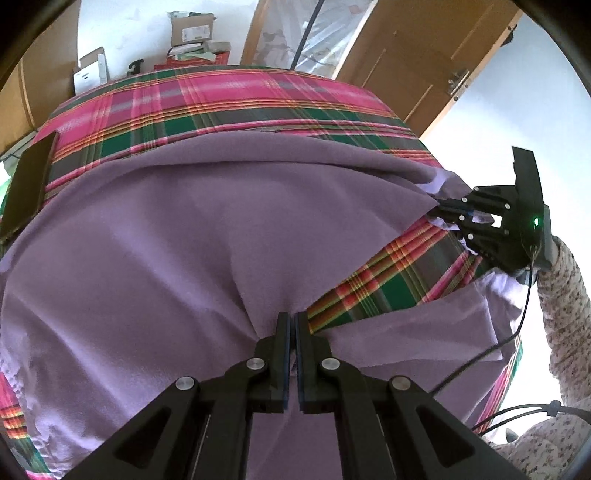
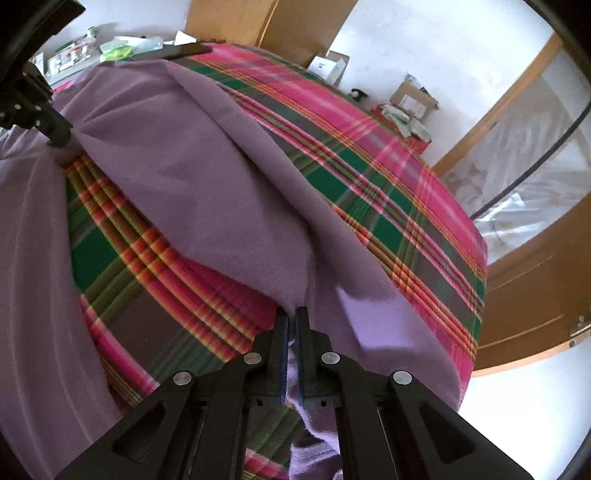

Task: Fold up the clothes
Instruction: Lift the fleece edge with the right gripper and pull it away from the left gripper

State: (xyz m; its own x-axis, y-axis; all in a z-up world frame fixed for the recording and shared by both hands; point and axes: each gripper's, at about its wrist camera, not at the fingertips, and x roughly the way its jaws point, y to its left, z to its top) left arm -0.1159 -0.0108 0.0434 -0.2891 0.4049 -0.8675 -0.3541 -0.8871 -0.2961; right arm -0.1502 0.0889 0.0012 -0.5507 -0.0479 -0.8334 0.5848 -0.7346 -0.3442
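A lilac fleece garment (image 1: pixel 155 236) lies spread over a table with a pink and green plaid cloth (image 1: pixel 229 99). My left gripper (image 1: pixel 292 318) is shut on a bunched edge of the lilac garment near the table's front. In that same view my right gripper (image 1: pixel 437 209) sits at the right, shut on another edge of the garment. Seen from the right wrist, the right gripper (image 2: pixel 292 313) pinches a fold of the lilac garment (image 2: pixel 192 177), and the left gripper (image 2: pixel 59 142) shows at the upper left holding the fabric. A strip of plaid (image 2: pixel 122 236) lies bare between the two held edges.
A dark flat phone-like object (image 1: pixel 27 184) rests at the table's left edge. Cardboard boxes (image 1: pixel 192 31) and clutter stand behind the table against the wall. Wooden doors (image 1: pixel 424 66) stand at the back right. A patterned sleeve (image 1: pixel 565 295) and cables hang at the right.
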